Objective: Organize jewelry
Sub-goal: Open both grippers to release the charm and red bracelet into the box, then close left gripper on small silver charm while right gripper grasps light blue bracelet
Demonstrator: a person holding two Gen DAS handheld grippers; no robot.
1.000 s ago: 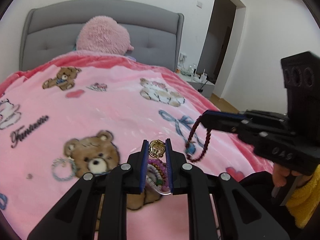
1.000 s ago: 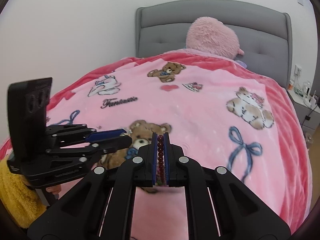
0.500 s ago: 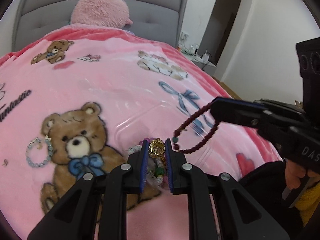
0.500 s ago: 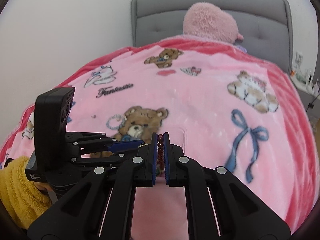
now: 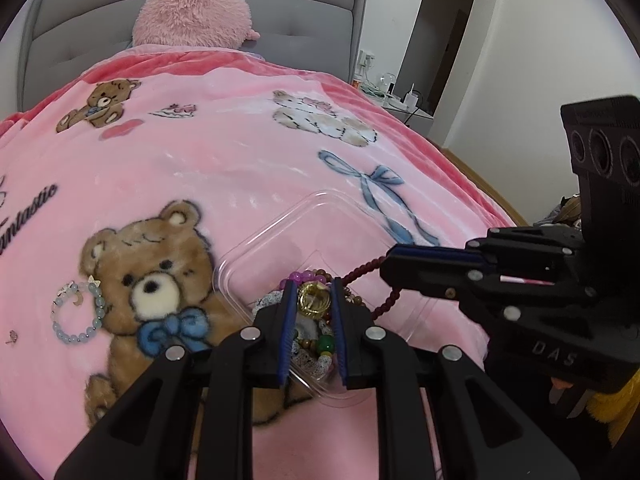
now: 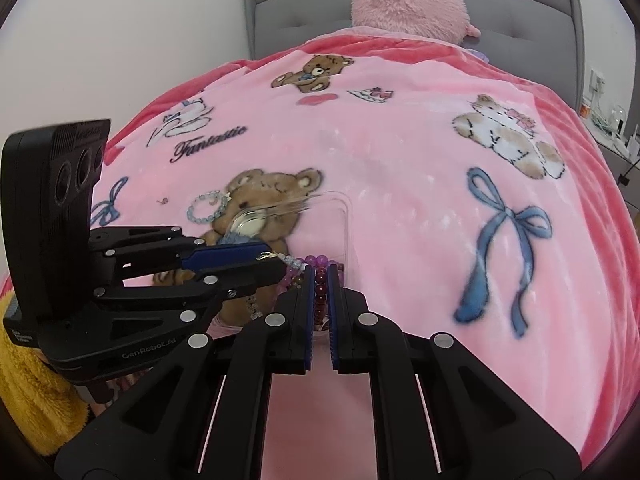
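A clear plastic tray (image 5: 280, 236) lies on the pink blanket and holds several bead bracelets (image 5: 316, 344). My left gripper (image 5: 314, 300) is shut on a gold ring-shaped piece (image 5: 314, 300) just over the tray's jewelry. My right gripper (image 6: 319, 276) is shut on a dark red bead bracelet (image 6: 320, 284), which hangs from its tip over the tray's right side in the left wrist view (image 5: 380, 284). A pale blue bead bracelet (image 5: 76, 312) lies loose on the blanket, left of the printed bear; it also shows in the right wrist view (image 6: 206, 208).
The bed is covered by a pink cartoon blanket (image 5: 240, 152) with a fluffy pink pillow (image 5: 192, 16) at the grey headboard (image 5: 312, 0). A nightstand with small items (image 5: 396, 96) stands right of the bed. A doorway (image 5: 440, 40) is beyond.
Both grippers have come down and closer to the tray. The red bracelet now hangs lower, right at the tray beside the left gripper.
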